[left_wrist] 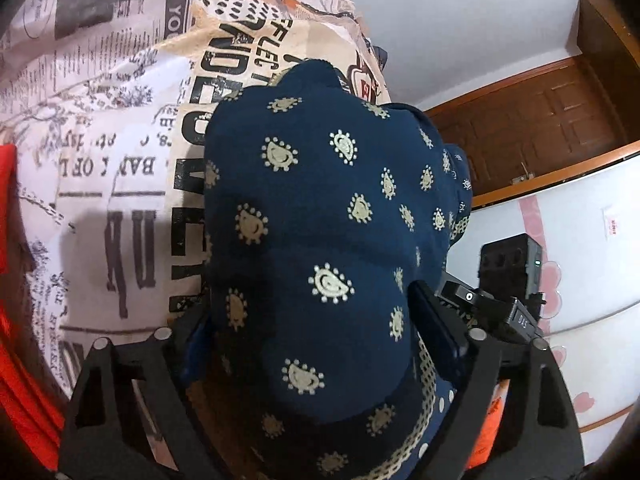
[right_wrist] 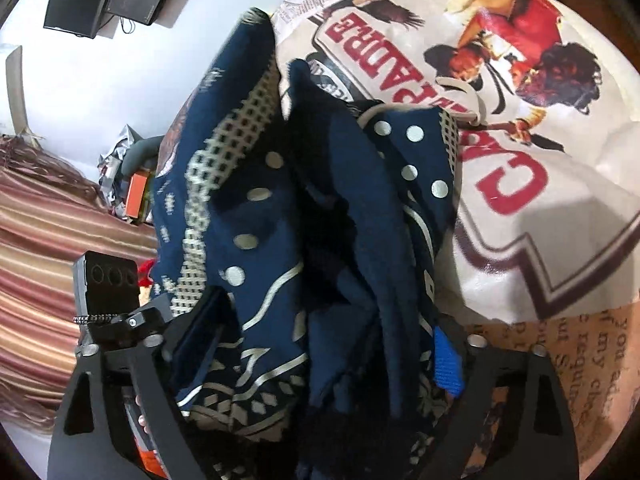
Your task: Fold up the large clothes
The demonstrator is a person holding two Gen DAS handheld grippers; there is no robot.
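We see one navy garment (left_wrist: 320,216) with cream teardrop print, bunched into a thick mound and filling the middle of both wrist views. It lies on a bed sheet (left_wrist: 104,168) printed with newspaper text and a red-lettered picture.

Left gripper (left_wrist: 316,328): jaws stand wide, with the mound bulging up between them. Its right finger (left_wrist: 436,320) presses into the cloth; the left one is mostly buried under the fold, so we cannot tell how firmly that side bears.

Right gripper (right_wrist: 320,344): jaws also wide, with crumpled folds and the patterned border of the garment packed between them. One blue pad (right_wrist: 446,364) shows at the right, against the cloth; the left finger (right_wrist: 200,336) is half covered. Whether this is a true clamp we cannot tell from here.

Edges and room: in the left view the sheet runs open to the left of the mound, bounded far left by a red-orange cloth (left_wrist: 16,320). To the right the bed ends and a white wall, a brown door (left_wrist: 532,136) and a white cabinet (left_wrist: 580,264) follow. In the right view the sheet lies open to the right; at the left hangs a striped curtain (right_wrist: 44,248), with clutter near it too small to name.

Hidden: the garment's hem, sleeves and true outline are lost in the bunching. The fingertips of both grippers are covered.

Count: one garment, two grippers, one bed sheet.
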